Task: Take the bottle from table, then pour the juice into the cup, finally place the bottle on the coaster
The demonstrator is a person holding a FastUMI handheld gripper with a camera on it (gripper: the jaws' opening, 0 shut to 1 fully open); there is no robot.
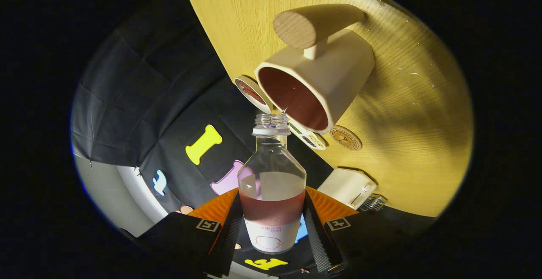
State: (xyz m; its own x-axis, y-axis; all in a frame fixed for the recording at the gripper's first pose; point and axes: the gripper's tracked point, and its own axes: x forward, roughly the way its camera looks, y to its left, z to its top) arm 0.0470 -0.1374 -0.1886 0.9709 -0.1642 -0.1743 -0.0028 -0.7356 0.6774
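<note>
The gripper clamps both fingers on the bottle, its long axis running ahead, open neck pointing at the cup just beyond.

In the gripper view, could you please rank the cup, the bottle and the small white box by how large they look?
1. Cup and bottle, clamped between the fingers, look alike; the bottle sits much nearer the camera, so I won't rank them.
2. White box, clearly smallest.
</note>
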